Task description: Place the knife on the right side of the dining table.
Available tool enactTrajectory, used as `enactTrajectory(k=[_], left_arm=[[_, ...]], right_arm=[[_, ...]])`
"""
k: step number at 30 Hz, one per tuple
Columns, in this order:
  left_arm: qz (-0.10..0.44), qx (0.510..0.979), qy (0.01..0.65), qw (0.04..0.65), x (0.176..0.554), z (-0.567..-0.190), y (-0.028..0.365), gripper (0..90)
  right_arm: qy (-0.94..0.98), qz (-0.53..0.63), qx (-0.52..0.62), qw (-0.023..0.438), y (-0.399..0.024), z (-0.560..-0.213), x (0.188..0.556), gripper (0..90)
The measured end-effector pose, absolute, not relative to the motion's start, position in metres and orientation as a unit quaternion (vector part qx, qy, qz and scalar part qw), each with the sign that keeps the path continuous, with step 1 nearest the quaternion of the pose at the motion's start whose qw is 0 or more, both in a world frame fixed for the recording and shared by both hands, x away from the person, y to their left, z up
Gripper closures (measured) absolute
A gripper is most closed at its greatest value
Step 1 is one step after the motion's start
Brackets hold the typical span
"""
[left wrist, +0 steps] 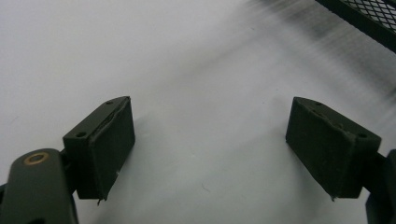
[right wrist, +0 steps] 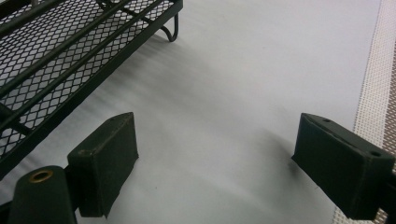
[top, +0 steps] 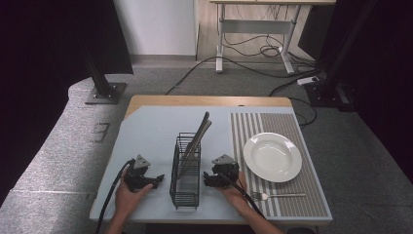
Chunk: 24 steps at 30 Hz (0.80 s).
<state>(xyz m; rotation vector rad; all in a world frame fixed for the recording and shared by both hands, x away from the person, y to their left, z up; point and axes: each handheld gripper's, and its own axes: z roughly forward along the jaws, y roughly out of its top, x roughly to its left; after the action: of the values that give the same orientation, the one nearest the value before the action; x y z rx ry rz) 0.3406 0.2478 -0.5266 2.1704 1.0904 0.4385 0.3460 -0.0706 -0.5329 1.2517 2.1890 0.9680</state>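
i've got the left gripper (top: 157, 179) & right gripper (top: 206, 180) resting either side of the wire basket (top: 185, 195), both w/ jaws apart, nothing between, utensils (top: 197, 135) standing inside basket.

A black wire basket (top: 185, 170) stands in the middle of the table (top: 146, 126), with long tools (top: 197, 135) leaning out of it. The left gripper (top: 157, 179) rests just left of the basket and the right gripper (top: 206, 179) just right of it, each in a hand. A white plate (top: 272, 156) sits on a striped mat (top: 311, 195), and a fork (top: 277, 196) lies near the plate.
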Motion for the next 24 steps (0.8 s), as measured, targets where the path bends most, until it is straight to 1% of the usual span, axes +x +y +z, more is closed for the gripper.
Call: enactTrajectory(k=[6, 7, 9, 11, 15, 18, 21, 22, 24], left_arm=[[0.169, 0.830, 0.417, 0.330, 0.340, -0.527, 0.248, 15.1], [0.168, 0.830, 0.417, 0.330, 0.341, -0.527, 0.248, 15.0], [0.168, 0.830, 0.417, 0.330, 0.341, -0.527, 0.248, 15.0], [0.168, 0.830, 0.417, 0.330, 0.341, -0.527, 0.248, 15.0], [0.168, 0.830, 0.417, 0.330, 0.341, -0.527, 0.248, 15.0], [0.168, 0.830, 0.417, 0.330, 0.341, -0.527, 0.248, 15.0], [0.168, 0.830, 0.417, 0.330, 0.341, -0.527, 0.248, 15.0], [0.168, 0.830, 0.417, 0.330, 0.341, -0.527, 0.248, 15.0], [0.168, 0.830, 0.417, 0.331, 0.341, -0.527, 0.248, 15.0]], right_arm=[[0.783, 0.361, 0.454, 0.222, -0.073, -0.532, 0.344, 13.2], [0.781, 0.365, 0.458, 0.218, -0.074, -0.531, 0.344, 13.1], [0.779, 0.374, 0.468, 0.185, -0.075, -0.532, 0.344, 12.7], [0.776, 0.378, 0.472, 0.179, -0.076, -0.531, 0.344, 12.8], [0.760, 0.405, 0.475, 0.182, -0.084, -0.516, 0.345, 12.9], [0.748, 0.426, 0.478, 0.175, -0.092, -0.503, 0.346, 13.0], [0.745, 0.429, 0.474, 0.188, -0.095, -0.497, 0.346, 13.0], [0.736, 0.444, 0.476, 0.187, -0.099, -0.487, 0.347, 13.1], [0.730, 0.455, 0.473, 0.192, -0.102, -0.478, 0.347, 13.2]])
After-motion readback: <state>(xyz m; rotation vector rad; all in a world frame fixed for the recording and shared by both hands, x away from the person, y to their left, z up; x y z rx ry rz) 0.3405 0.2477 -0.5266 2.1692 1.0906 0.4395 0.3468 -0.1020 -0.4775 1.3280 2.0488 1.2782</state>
